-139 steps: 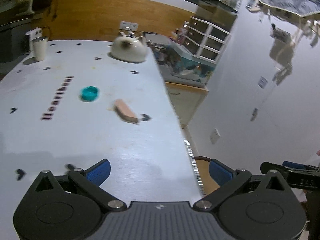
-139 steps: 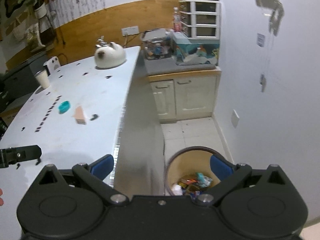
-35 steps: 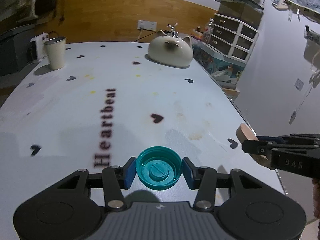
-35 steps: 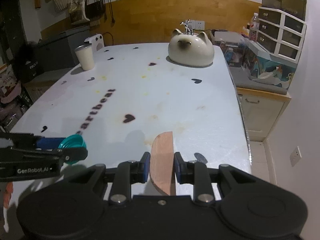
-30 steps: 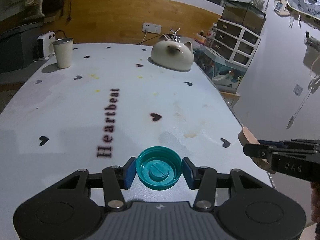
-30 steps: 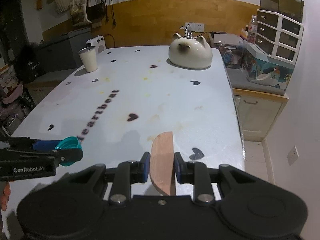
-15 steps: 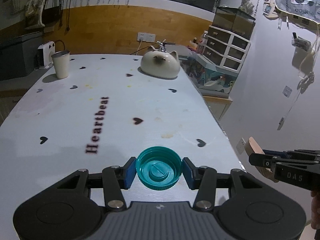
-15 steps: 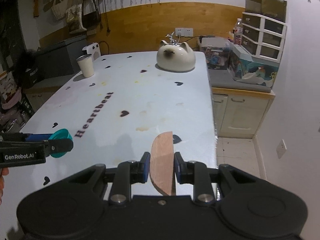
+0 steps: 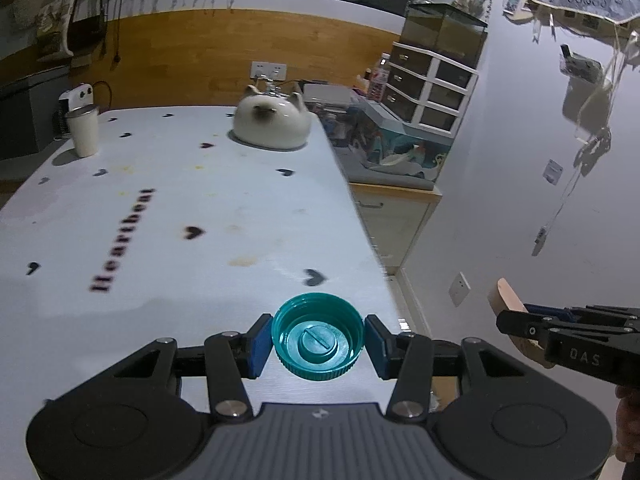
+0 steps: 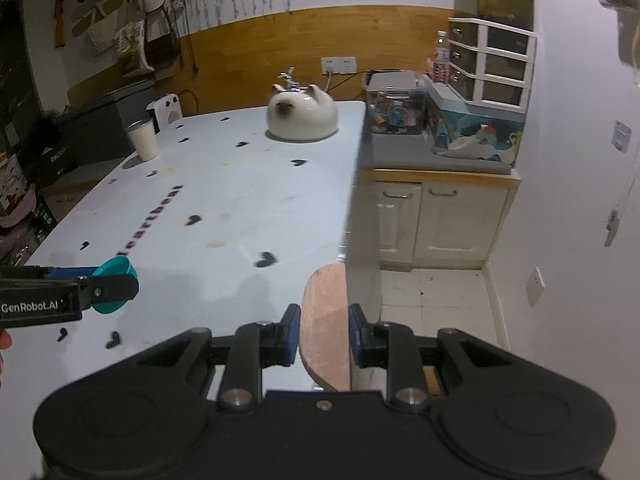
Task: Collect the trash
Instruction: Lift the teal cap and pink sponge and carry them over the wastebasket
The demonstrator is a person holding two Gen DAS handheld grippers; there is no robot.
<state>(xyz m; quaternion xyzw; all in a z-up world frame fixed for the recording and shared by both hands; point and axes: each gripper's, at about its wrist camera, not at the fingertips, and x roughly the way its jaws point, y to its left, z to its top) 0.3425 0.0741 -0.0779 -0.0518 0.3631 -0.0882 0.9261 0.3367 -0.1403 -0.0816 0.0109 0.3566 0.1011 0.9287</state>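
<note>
While lying open side up, teal cap (image 9: 318,336) is sitting clamped betw. blue pads of L tool (image 9: 316,345), over near edge of white surface (image 9: 168,216). R tool (image 10: 324,336) is gripping pinkish flat piece (image 10: 325,320) past surface's R edge. Cat-shaped pot (image 9: 272,122), cup (image 9: 83,132) are standing far back.

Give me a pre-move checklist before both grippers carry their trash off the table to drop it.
1. Left gripper clamped on the teal cap: ok.
2. Right gripper clamped on the wooden piece: ok.
3. Both items lifted clear of the table: ok.
4. Grippers apart from each other: ok.
5. Trash bin in view: not ok; neither view shows it.
6. Other trash left on the table: cannot tell; only a cup and a cat-shaped kettle show.
</note>
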